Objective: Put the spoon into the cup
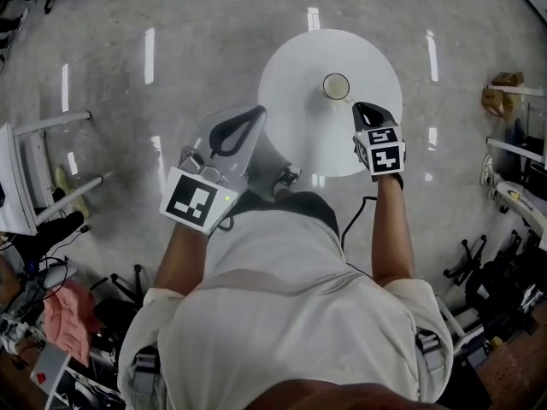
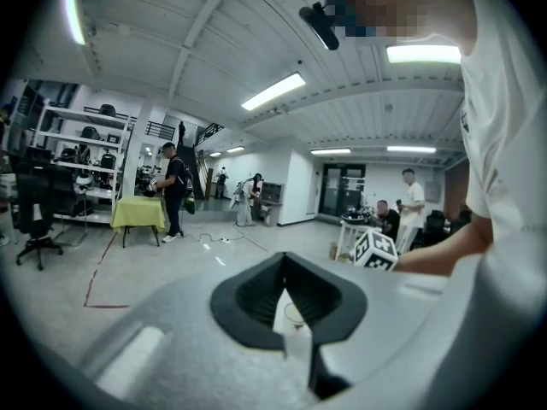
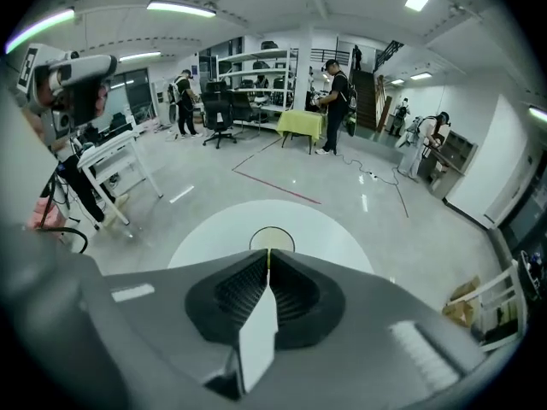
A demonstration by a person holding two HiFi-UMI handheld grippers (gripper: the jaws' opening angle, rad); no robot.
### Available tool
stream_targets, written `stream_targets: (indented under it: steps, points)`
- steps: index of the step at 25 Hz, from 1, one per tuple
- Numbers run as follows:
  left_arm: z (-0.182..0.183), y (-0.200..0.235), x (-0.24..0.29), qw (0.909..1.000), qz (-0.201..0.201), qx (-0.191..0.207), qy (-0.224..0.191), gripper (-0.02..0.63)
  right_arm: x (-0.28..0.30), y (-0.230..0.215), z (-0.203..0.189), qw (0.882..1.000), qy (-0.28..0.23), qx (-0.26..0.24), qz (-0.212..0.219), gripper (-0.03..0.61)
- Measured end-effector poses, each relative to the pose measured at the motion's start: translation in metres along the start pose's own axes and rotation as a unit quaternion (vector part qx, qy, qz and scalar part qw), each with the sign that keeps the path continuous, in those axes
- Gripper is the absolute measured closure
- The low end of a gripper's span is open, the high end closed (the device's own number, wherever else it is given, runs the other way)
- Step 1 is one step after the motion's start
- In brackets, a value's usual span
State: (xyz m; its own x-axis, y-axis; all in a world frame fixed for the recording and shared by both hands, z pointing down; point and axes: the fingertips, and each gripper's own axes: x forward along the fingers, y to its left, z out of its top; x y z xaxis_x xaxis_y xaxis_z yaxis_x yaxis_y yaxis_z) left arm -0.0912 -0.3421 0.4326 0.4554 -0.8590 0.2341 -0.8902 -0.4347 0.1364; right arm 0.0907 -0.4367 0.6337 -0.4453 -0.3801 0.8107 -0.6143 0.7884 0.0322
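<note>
A clear cup (image 1: pixel 336 85) stands near the far middle of the round white table (image 1: pixel 299 126). My right gripper (image 1: pixel 359 107) hovers just in front of and to the right of the cup, shut on a thin spoon (image 1: pixel 349 101) that reaches toward the rim. In the right gripper view the cup (image 3: pixel 261 242) lies just beyond the gripper (image 3: pixel 268 254), and the spoon (image 3: pixel 268 263) shows only as a thin sliver between the jaws. My left gripper (image 1: pixel 256 112) is shut with nothing in it, at the table's left edge. The left gripper view shows the cup (image 2: pixel 294 314) past the closed left gripper (image 2: pixel 284 263).
A white rack (image 1: pixel 34 169) stands on the floor at left and shelving (image 1: pixel 513 143) at right. A pink cloth (image 1: pixel 68 319) and cables lie at the lower left. Several people and a green-covered table (image 3: pixel 301 122) are far across the room.
</note>
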Motion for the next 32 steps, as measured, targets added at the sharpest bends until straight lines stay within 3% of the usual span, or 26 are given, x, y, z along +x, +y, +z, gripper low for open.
stream_targets:
  steps: [15, 28, 32]
  points:
    - [-0.017, 0.005, 0.001, 0.9998, 0.000, -0.007, 0.021, 0.611, 0.077, -0.005, -0.030, 0.998, 0.056, 0.020, 0.018, 0.565]
    - [-0.017, 0.003, -0.002, 0.9997, -0.008, -0.007, 0.022, 0.611, 0.073, -0.003, -0.023, 0.999, 0.039, 0.020, 0.007, 0.514]
    - [-0.012, 0.000, -0.007, 0.9998, -0.013, -0.006, 0.016, 0.611, 0.054, 0.003, -0.011, 1.000, 0.011, 0.028, 0.003, 0.528]
